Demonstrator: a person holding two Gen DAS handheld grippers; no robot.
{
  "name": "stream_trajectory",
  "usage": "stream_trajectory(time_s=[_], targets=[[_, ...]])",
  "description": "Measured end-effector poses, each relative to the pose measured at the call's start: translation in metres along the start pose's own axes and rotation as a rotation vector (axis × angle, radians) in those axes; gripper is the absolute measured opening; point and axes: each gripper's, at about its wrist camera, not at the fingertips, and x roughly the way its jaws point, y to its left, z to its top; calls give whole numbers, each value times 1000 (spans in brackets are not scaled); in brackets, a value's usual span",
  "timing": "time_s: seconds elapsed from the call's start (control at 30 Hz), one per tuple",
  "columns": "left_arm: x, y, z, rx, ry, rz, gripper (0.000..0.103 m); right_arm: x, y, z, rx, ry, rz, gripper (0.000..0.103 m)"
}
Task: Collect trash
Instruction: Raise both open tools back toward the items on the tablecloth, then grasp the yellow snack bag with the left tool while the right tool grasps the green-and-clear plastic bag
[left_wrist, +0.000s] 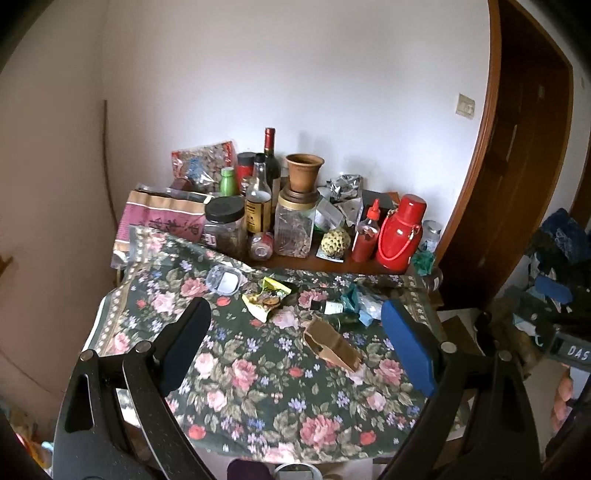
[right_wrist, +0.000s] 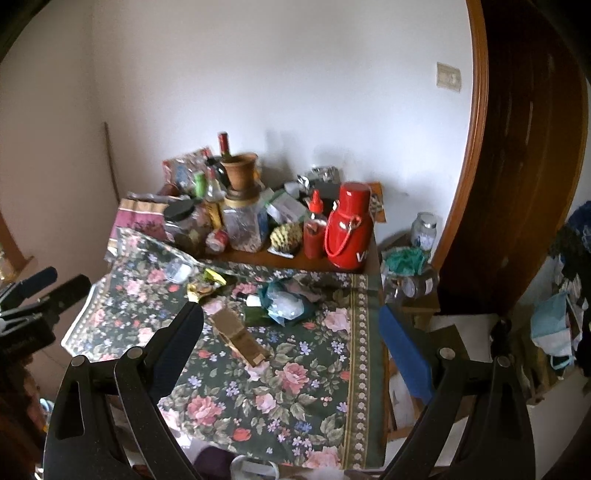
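A floral tablecloth (left_wrist: 258, 387) covers the near part of a wooden table (left_wrist: 332, 264), its front edge cut off by the bottom of both views. The left gripper (left_wrist: 295, 332) hangs above the cloth with its 2 fingers wide apart and nothing between them; the right gripper (right_wrist: 291, 328) does the same, fingers spread and empty, and the left gripper also shows at the left edge of the right wrist view.

The trash lies in a loose group mid-cloth: 1 flattened cardboard box (left_wrist: 332, 345) nearest the grippers, 1 yellow wrapper (left_wrist: 266, 297) crumpled open beyond it, 1 small clear lid (left_wrist: 223, 279) to the left, and 1 green glass bottle (left_wrist: 332, 307) lying on its side, partly buried under a heap of teal and clear plastic wrapping (left_wrist: 364, 302). How many pieces make up that heap cannot be told.

Behind, along the wall, stand 1 red flask (left_wrist: 400, 232), 1 red squeeze bottle (left_wrist: 367, 232), 1 wine bottle (left_wrist: 270, 155), 1 clay pot (left_wrist: 304, 171) perched on a jar and 1 dark-lidded jar (left_wrist: 225, 227); the items packed farther back overlap too tightly to count. The right wrist view is blurred. A white object (left_wrist: 295, 472) at the bottom edge is cut off and cannot be identified.
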Motion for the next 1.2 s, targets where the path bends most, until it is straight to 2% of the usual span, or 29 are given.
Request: stream_trajectory(time_s=[0.2, 0.3, 0.37, 0.67, 0.83, 0.97, 1.17, 1.2], targets=[[59, 19, 23, 92, 53, -109, 94, 51, 4, 9, 113, 61, -69, 94], [96, 30, 30, 123, 131, -191, 94, 81, 6, 12, 175, 117, -86, 94], [123, 40, 31, 123, 177, -221, 94, 101, 4, 11, 201, 156, -80, 94], [262, 82, -3, 113, 398, -183, 94, 192, -7, 1, 327, 271, -106, 94], [314, 78, -14, 171, 485, -228, 94, 231, -24, -10, 443, 329, -170, 93], [339, 71, -22, 229, 501, -200, 94, 256, -37, -23, 528, 383, -155, 89], [365, 70, -31, 266, 552, -201, 94, 280, -39, -36, 561, 425, -172, 87], [368, 70, -32, 267, 558, -205, 94, 282, -41, -38, 570, 424, -165, 84]])
